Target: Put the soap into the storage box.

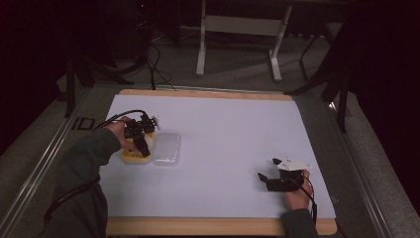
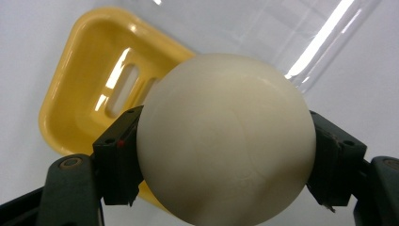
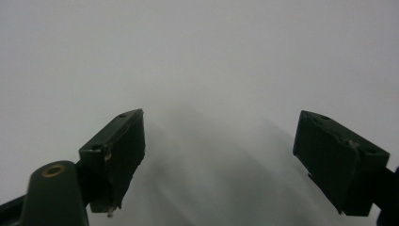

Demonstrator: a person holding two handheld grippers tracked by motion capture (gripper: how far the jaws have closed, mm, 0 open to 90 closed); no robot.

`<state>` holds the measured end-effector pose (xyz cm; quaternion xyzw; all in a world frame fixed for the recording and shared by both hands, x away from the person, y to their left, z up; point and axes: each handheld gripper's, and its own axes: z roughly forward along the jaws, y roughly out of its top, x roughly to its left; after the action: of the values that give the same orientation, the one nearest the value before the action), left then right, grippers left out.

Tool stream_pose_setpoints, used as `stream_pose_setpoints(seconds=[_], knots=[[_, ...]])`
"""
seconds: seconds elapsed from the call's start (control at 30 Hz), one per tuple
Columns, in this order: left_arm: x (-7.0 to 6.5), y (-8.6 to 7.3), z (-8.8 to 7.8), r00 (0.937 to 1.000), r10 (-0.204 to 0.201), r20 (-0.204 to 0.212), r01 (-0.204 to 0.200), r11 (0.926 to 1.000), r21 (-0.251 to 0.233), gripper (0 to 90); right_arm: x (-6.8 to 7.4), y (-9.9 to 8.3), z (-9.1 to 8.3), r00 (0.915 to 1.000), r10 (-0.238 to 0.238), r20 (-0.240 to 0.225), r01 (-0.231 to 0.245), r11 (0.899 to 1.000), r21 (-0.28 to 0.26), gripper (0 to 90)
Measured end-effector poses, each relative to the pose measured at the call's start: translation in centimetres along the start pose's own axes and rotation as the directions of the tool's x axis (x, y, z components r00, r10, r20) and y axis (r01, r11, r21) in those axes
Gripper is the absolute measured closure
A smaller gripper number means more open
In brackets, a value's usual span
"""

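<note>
— Where is the ball?
— The left gripper (image 2: 226, 160) pinches the cream ball (image 2: 226, 141) above the yellow dish (image 2: 84, 94), beside a clear lid (image 1: 166, 148).
— And the other?
— The right gripper (image 3: 219, 160) rests on the white table (image 1: 237, 129), jaws spread, nothing between them.

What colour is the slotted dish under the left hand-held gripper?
Yellow. The dish shows best in the left gripper view, behind the cream ball that the left hand-held gripper holds.
</note>
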<state>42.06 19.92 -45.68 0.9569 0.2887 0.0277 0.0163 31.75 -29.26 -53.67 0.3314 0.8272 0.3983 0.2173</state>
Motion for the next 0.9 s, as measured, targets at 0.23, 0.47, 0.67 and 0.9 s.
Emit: stream_pose_setpoints(seconds=[0.23, 0.47, 0.67, 0.9], knots=[[1.0, -1.1, 0.6, 0.9989, -0.046, -0.007, 0.046, 0.9986, -0.027, 25.5, 0.0, 0.0, 0.0, 1.0, 0.001, 0.001, -0.001, 1.0, 0.0, 16.9], [1.4, -1.6, 1.2, 0.9983, -0.058, -0.008, 0.058, 0.998, -0.027, 25.4, 0.0, 0.0, 0.0, 1.0, 0.001, 0.002, -0.001, 1.0, 0.0, 16.8], [1.8, -1.6, 2.3, 0.9976, -0.069, -0.013, 0.068, 0.9972, -0.03, 25.3, 0.0, 0.0, 0.0, 1.0, 0.0, 0.001, 0.0, 1.0, 0.0, 16.9], [1.7, -1.9, 1.4, 0.998, -0.061, -0.019, 0.059, 0.9937, -0.095, 18.2, 0.0, 0.0, 0.0, 1.0, -0.002, 0.001, 0.002, 1.0, -0.001, 16.9]])
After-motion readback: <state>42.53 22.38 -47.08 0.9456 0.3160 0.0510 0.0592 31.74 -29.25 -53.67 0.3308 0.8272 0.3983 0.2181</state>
